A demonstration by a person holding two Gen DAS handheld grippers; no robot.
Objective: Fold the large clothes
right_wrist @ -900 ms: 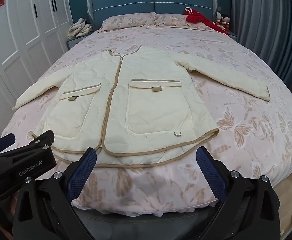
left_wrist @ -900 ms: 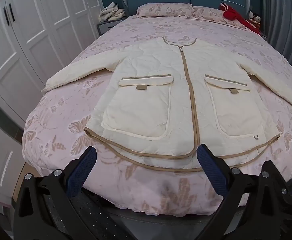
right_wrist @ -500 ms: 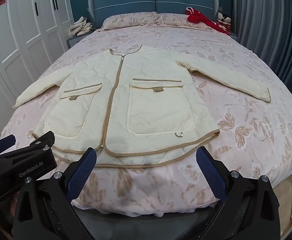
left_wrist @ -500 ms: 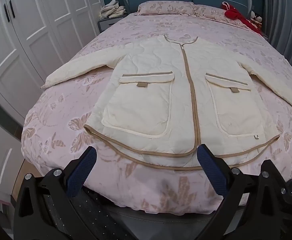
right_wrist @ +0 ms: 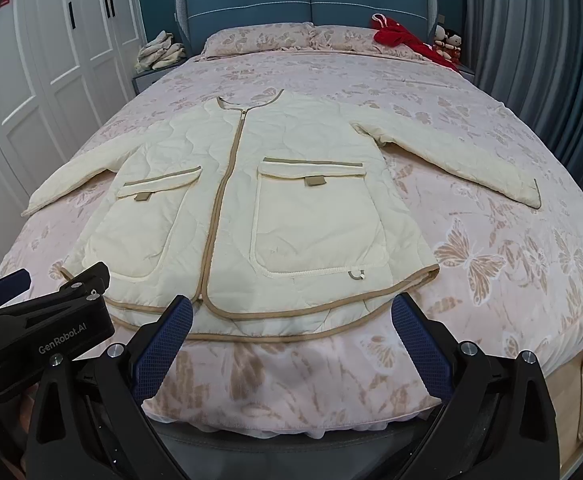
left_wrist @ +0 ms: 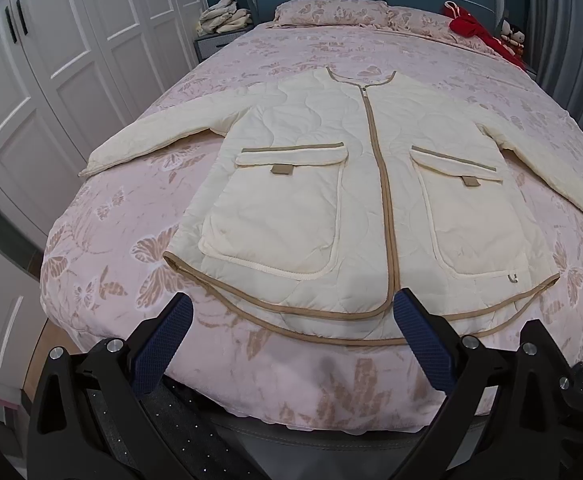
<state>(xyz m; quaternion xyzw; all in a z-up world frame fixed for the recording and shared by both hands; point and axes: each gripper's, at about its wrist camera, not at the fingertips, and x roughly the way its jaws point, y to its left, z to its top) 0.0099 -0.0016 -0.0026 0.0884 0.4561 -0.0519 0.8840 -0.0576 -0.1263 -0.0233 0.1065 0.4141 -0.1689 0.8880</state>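
Observation:
A cream quilted jacket [left_wrist: 355, 184] with tan trim and two front pockets lies flat, zipped, on the pink butterfly bedspread [left_wrist: 139, 216], both sleeves spread out to the sides. It also shows in the right wrist view [right_wrist: 251, 200]. My left gripper [left_wrist: 291, 340] is open and empty, held just off the foot of the bed below the jacket's hem. My right gripper [right_wrist: 291, 340] is open and empty, also below the hem. The left gripper's body shows at the left of the right wrist view [right_wrist: 39, 336].
White wardrobe doors [left_wrist: 51, 60] line the left side. A blue headboard [right_wrist: 307, 4], pillows [right_wrist: 259, 36], a red garment [right_wrist: 403, 38] and folded cloths on a nightstand [right_wrist: 159, 54] are at the far end. Grey curtains [right_wrist: 551, 60] hang on the right.
Both views have risen and tilted slightly, so the jacket sits a little lower and nearer. The jacket has not moved and both grippers stay open.

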